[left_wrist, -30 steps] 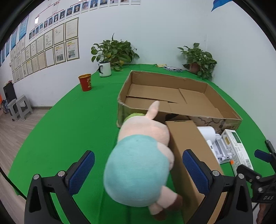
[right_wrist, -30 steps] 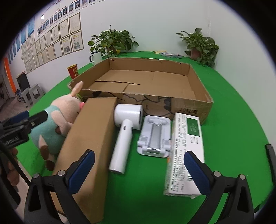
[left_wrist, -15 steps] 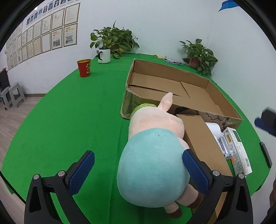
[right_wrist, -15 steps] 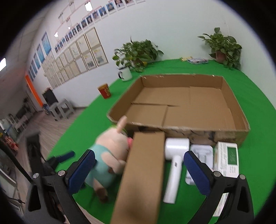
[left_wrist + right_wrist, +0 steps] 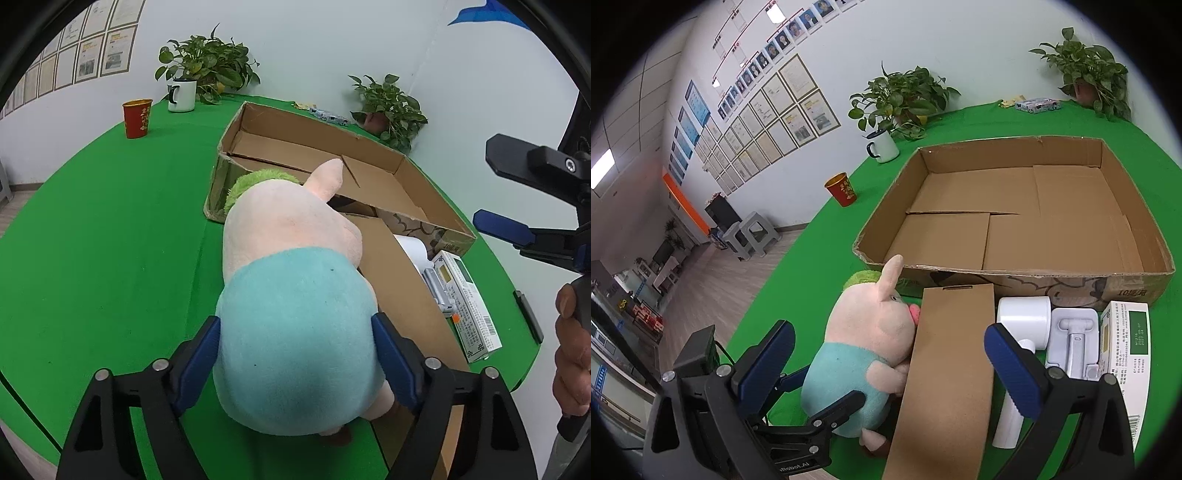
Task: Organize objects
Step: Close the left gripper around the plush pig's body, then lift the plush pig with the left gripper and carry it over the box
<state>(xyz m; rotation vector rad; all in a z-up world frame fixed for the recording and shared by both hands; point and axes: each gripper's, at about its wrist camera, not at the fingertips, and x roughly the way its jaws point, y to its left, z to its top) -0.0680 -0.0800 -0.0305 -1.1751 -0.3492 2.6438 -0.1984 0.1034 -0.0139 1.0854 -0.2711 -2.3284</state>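
Observation:
A plush pig point(image 5: 291, 332) in a teal shirt stands on the green table, its snout against a long brown carton point(image 5: 949, 369). My left gripper point(image 5: 297, 332) has its jaws closing around the pig's teal body, and both blue pads touch its sides. The right gripper point(image 5: 892, 369) hovers open above the carton and pig, with nothing between its fingers. Right of the carton lie a white hair dryer point(image 5: 1023, 321), a white stand point(image 5: 1071, 336) and a white-and-green box point(image 5: 1123, 354). Behind them sits a large open cardboard box point(image 5: 886, 218) with nothing in it.
A red cup point(image 5: 842, 190), a white mug point(image 5: 882, 147) and two potted plants point(image 5: 901, 99) stand at the table's far side. A small packet point(image 5: 1038, 105) lies near the back edge. A hand point(image 5: 572, 350) holds the right gripper's handle at the right edge.
The left gripper sank toward the pig and its jaws closed in onto the teal body. The right gripper rose and swung back, so its view takes in the pig and the left gripper.

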